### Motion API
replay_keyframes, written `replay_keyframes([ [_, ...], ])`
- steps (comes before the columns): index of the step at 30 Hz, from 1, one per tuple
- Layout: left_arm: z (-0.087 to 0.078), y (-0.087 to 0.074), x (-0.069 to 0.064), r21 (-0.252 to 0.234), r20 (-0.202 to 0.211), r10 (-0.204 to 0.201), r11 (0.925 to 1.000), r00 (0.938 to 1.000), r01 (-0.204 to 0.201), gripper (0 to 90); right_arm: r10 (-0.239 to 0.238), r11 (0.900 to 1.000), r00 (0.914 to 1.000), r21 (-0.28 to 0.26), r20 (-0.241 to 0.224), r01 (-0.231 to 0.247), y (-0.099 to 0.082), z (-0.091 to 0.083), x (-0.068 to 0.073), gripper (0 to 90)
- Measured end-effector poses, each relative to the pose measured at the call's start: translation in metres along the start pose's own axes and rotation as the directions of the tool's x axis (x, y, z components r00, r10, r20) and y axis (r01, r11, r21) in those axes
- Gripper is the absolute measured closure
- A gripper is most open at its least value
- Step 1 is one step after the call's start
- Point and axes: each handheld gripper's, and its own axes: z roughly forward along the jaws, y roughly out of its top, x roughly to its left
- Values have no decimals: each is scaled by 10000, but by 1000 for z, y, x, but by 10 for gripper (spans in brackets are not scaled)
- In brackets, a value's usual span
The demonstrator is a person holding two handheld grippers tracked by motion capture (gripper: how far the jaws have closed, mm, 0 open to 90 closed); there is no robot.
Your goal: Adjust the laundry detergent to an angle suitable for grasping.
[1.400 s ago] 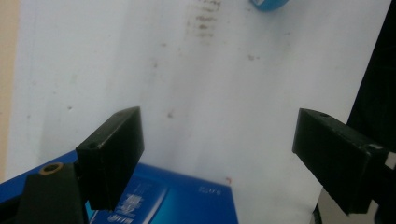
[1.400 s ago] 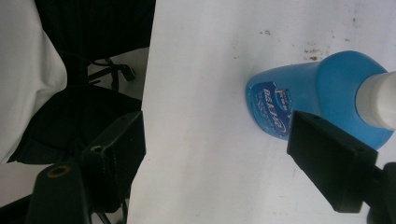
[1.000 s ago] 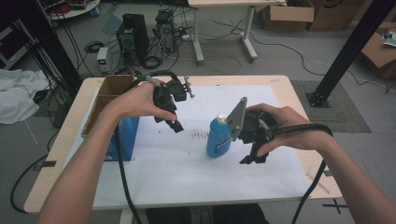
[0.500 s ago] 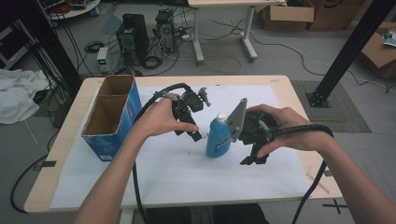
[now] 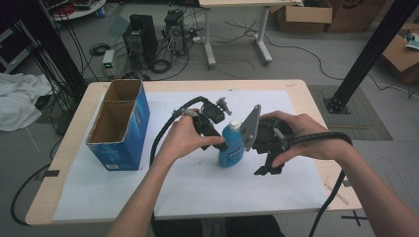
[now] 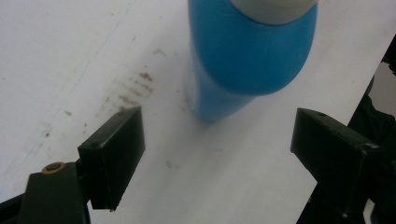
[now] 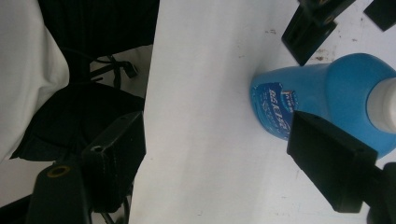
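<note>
Between our two tongs the blue bottle (image 5: 231, 148) stands upright on the white sheet (image 5: 197, 182) of the worktop (image 5: 301, 89), its pale cap up. Well off to the left of the left tongs (image 5: 222, 146) stands the blue cardboard box (image 5: 121, 126), open at the top, with nothing in it that we can see. We judge the work to be at its start: the bottle is not yet gripped, and picking it up is all left to do, whether for the box or elsewhere we cannot say.

Our left tongs reach in at the bottle's lower left side; in the left gripper view the jaws stand wide apart with the bottle (image 6: 247, 51) just ahead of them and no pad touching it. Our right tongs (image 5: 263, 165) are spread wide too and hold nothing; in the right gripper view one jaw lies in front of the bottle (image 7: 322, 98), and we cannot tell whether it touches.

For room, we have bare sheet on the near side of both tongs, and the near edge is not far below the right tongs. The worktop's right edge lies well clear of the right tongs. Around the bottle itself it is tight, both tongs crowding it
</note>
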Motion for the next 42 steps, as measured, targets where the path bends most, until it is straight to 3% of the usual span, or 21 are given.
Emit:
replay_keyframes([
  [17,21,8,-14,-889,-511,-438,9953,9977,391,179,-82,10000,9999,45,-94,83,0,0,2,195],
  [26,34,8,-18,-894,-729,-522,9950,9960,456,180,-146,9999,9998,40,-158,147,-1,0,3,196],
  [42,40,12,-21,-1276,-892,-712,9900,9935,595,186,-118,9999,9999,-17,-110,118,-1,-2,4,195],
])
